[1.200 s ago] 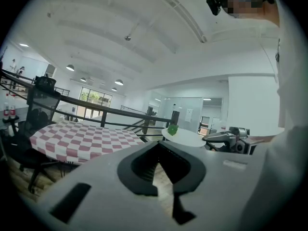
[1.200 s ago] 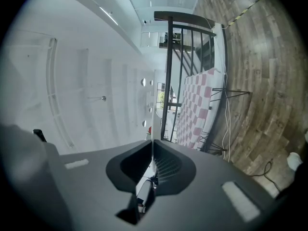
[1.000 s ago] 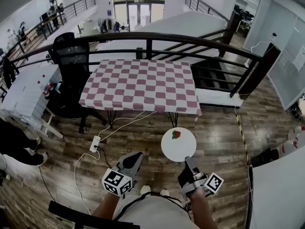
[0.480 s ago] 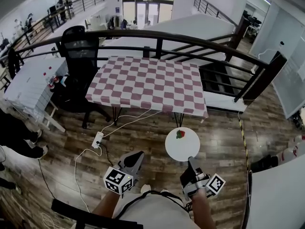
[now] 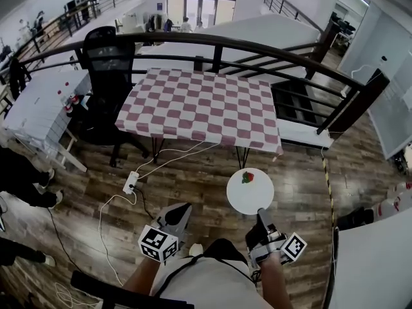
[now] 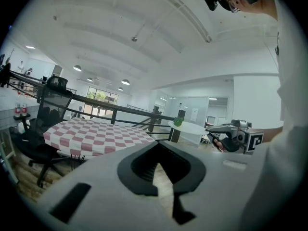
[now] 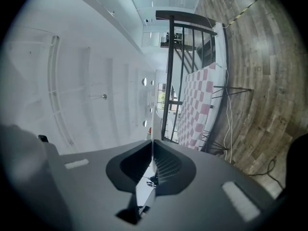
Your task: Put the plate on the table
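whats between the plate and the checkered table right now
In the head view, only a strip of wooden floor lies between the plate and the near edge of the checkered table, with a table leg standing in it.

Wooden floor (image 5: 199,188), black railing (image 5: 217,46), office chair (image 5: 106,53)

Both forearms reach forward. The left gripper (image 5: 182,210) is closed and empty. The right gripper (image 5: 261,214) clamps the plate (image 5: 248,195) by its rim.
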Motion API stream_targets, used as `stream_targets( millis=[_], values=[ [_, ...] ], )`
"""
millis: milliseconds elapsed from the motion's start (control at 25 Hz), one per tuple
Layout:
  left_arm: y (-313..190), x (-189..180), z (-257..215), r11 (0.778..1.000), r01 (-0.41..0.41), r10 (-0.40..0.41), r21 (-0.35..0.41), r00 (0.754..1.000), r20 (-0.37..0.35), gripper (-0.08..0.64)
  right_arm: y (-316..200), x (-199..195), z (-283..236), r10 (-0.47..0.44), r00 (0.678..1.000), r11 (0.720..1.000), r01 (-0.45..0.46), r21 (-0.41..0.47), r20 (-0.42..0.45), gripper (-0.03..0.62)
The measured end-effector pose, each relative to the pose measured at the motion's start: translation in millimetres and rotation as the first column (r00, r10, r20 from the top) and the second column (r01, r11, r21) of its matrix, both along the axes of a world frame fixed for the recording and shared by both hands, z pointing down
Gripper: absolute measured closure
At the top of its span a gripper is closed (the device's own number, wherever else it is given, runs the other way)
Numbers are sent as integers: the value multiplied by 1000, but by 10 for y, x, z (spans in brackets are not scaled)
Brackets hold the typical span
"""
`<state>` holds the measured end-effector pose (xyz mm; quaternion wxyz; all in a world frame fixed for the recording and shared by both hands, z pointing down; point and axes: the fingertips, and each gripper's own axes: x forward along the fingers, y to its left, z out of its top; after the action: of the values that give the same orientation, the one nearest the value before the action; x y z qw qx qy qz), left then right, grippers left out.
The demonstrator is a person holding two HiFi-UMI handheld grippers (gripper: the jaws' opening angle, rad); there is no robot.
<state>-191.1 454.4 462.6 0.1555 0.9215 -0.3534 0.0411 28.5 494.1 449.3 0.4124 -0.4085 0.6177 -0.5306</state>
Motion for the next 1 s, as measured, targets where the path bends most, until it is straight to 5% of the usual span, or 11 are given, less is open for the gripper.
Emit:
stream_targets(
  millis=[560,1000],
  values=[
    [-141,-6,36,1000,-16,16,-2,1000,10,554,-128,79,43,18,1000,1000,-18,-3,5,573],
    [-851,137,77,999,49,-49,-9,998,27,555,-892,276,100,-15,1000,1000,15,-9,21,572]
  ],
)
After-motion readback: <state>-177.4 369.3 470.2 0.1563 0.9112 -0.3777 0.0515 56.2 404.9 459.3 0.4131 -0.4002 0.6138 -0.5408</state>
